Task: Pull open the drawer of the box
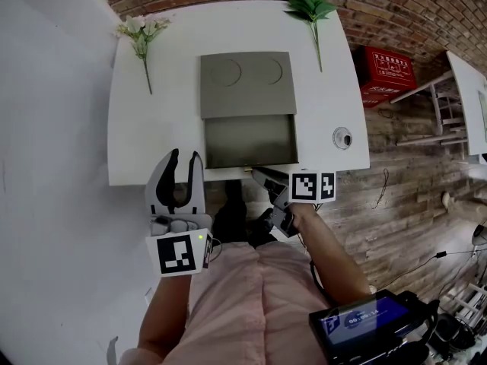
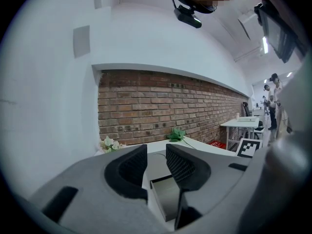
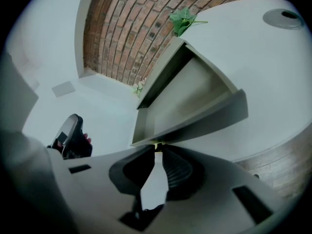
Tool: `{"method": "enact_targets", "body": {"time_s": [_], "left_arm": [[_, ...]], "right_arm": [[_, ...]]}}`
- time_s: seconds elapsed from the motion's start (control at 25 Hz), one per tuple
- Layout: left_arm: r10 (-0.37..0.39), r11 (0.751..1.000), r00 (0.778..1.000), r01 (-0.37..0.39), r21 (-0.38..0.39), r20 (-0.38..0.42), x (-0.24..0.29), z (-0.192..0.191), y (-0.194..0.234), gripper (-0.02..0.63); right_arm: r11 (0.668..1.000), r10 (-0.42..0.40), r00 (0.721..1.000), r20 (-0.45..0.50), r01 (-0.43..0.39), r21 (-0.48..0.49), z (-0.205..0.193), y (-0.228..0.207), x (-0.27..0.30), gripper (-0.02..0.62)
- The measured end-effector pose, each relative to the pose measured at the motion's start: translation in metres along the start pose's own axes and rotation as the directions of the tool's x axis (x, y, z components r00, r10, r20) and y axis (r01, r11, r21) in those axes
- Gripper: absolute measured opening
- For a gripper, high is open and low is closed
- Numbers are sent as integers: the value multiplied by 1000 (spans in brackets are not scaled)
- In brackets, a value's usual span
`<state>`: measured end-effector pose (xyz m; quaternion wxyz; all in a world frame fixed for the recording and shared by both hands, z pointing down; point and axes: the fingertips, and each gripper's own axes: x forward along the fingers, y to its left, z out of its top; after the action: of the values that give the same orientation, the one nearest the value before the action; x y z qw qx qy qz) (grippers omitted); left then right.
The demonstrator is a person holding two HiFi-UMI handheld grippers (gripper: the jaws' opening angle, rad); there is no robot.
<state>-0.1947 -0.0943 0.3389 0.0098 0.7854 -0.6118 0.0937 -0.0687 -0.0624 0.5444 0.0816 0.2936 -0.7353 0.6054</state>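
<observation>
A grey box [image 1: 247, 82] stands on the white table [image 1: 144, 135], and its drawer [image 1: 249, 141] is pulled out toward the table's near edge. The drawer's inside looks bare. My right gripper [image 1: 255, 172] is at the middle of the drawer's front. In the right gripper view its jaws [image 3: 156, 149] are pinched on a small yellowish handle [image 3: 156, 145] under the drawer front [image 3: 195, 116]. My left gripper [image 1: 185, 157] is held off the table's near left edge, open with nothing between its fingers [image 2: 180, 165]. It points toward the box [image 2: 163, 191].
A sprig of white flowers [image 1: 141, 33] lies on the table's far left and a green leafy sprig [image 1: 310, 6] on its far right. A round grommet [image 1: 342, 137] sits right of the drawer. A red crate [image 1: 388, 71] is on the wooden floor beyond the right edge.
</observation>
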Motion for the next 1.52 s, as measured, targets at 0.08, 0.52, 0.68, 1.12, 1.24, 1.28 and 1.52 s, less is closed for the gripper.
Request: {"method": "enact_targets", "body": {"time_s": [0.08, 0.52, 0.68, 1.12, 1.24, 1.28, 1.52], "left_arm": [[-1, 1000, 1000, 1, 7, 5, -1, 0, -1, 127], [-3, 1000, 1000, 3, 10, 7, -4, 1, -8, 127], [-11, 1000, 1000, 11, 10, 11, -3, 0, -13, 127], [-16, 1000, 1000, 16, 12, 9, -6, -1, -21, 127], [-15, 1000, 1000, 15, 11, 8, -8, -2, -22, 127], [-15, 1000, 1000, 15, 11, 8, -8, -2, -22, 127], [-19, 1000, 1000, 19, 15, 14, -10, -2, -24, 127]], "right_arm": [[1000, 1, 1000, 0, -1, -1, -2, 0, -1, 55], [1000, 8, 1000, -10, -8, -3, -12, 1, -3, 54], [1000, 15, 1000, -9, -15, -2, -15, 1, -3, 54], [1000, 17, 1000, -19, -17, -3, -26, 1, -5, 52], [1000, 20, 1000, -19, -20, -4, -28, 1, -6, 52], [1000, 23, 1000, -18, -23, -4, -28, 1, -6, 52], [1000, 27, 1000, -15, -27, -7, -31, 1, -6, 52]]}}
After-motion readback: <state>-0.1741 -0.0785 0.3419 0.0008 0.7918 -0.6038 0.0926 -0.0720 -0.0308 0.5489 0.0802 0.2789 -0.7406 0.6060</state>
